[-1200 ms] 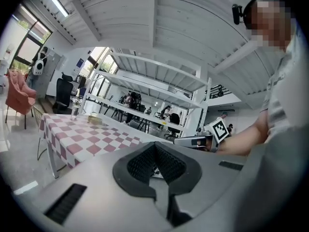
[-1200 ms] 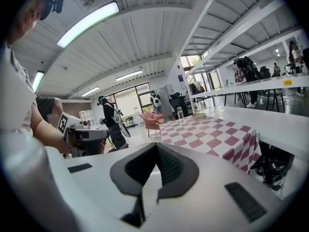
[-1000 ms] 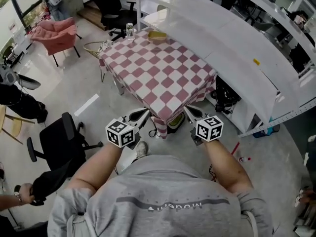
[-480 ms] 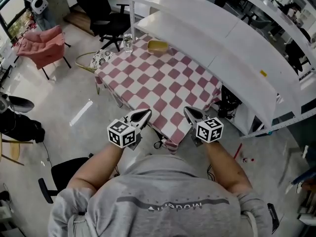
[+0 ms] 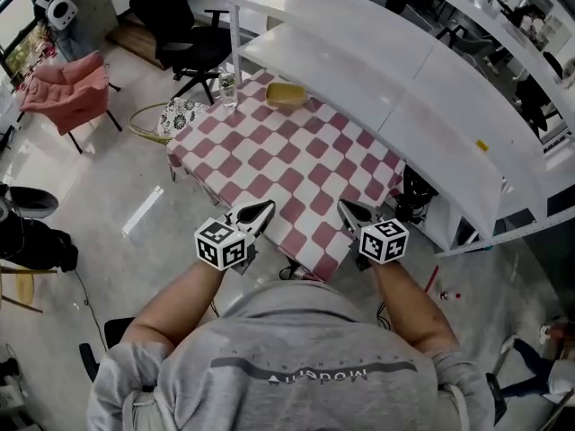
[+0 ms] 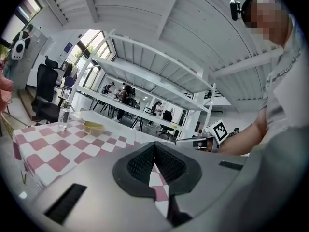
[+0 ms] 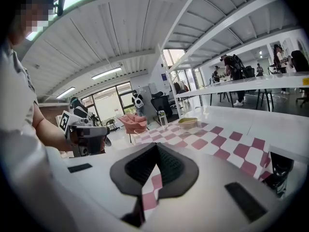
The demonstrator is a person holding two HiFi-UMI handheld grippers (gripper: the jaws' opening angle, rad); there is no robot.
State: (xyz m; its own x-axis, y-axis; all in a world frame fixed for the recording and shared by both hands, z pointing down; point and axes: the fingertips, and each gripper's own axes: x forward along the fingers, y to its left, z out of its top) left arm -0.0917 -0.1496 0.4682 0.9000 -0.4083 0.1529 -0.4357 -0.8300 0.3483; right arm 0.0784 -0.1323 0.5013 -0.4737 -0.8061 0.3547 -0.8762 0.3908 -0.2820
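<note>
Both grippers hang over the near corner of the table, which wears a red-and-white checked cloth. The left gripper has its fingertips pressed together with nothing between them, and only cloth shows through the slit below the tips. The right gripper is the same: tips together, empty. I read this as a stance ahead of any grasp.

The things nearest to hand sit at the table's far corner. A clear bottle stands at the far left edge, and a yellow bowl lies to its right, apart from it. Reaching either would call for parting the fingers and crossing the whole tabletop, or going round the table.

Well left of the table stands a pink armchair, and a low round seat is just beside the table's left edge. A black office chair stands beyond the far corner. A long white shelf unit runs along the table's right side. Its upright rises close by the bottle and could crowd a reach there. A black bag lies under the shelf, off the table's right corner.
</note>
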